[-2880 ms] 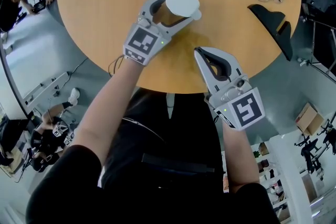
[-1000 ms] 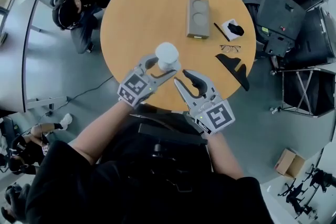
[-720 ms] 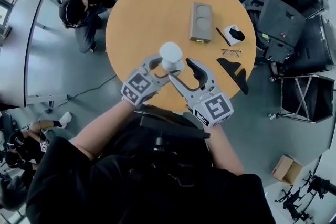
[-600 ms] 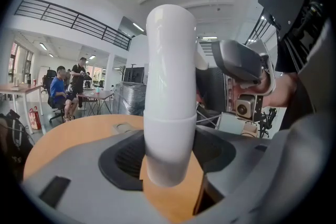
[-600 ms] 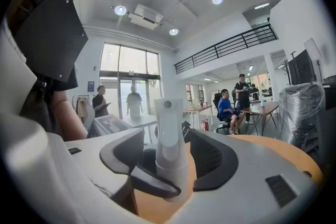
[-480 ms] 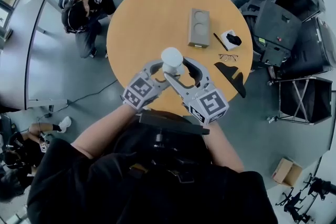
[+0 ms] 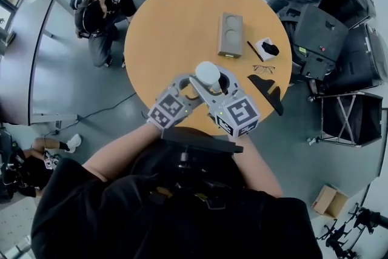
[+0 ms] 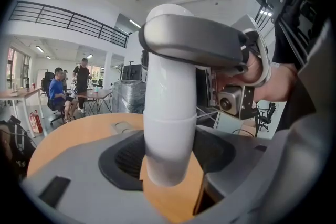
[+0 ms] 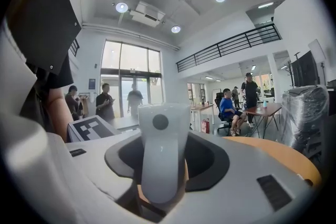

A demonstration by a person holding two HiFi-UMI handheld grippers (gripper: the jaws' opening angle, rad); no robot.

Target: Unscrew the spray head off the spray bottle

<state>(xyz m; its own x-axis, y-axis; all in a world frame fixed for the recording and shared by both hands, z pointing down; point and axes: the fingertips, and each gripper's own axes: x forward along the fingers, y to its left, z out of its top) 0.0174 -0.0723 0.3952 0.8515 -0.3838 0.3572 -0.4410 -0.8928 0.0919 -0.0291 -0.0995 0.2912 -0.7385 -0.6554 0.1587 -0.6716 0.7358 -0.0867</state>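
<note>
The spray bottle stands near the front edge of the round wooden table (image 7: 176,21). Its white spray head (image 7: 207,73) faces up in the head view. My left gripper (image 7: 197,83) comes in from the left and is shut on the amber bottle body (image 8: 173,199), with the white neck (image 8: 168,102) rising between its jaws. My right gripper (image 7: 213,79) reaches in from the right, higher up. The spray head (image 9: 160,149) sits between its jaws, nozzle toward the camera. Those jaws are closing, and dark gaps show on both sides of the head.
Further back on the table lie a grey block with two round hollows (image 7: 230,34), a small white box with a black item (image 7: 267,47), a pair of glasses (image 7: 262,68) and a black wedge-shaped piece (image 7: 267,91). A person (image 7: 97,3) sits beyond the table's left edge.
My right gripper has swung left from beside the bottle to around the spray head, with its jaws spread wider. My left gripper has kept its hold on the bottle.
</note>
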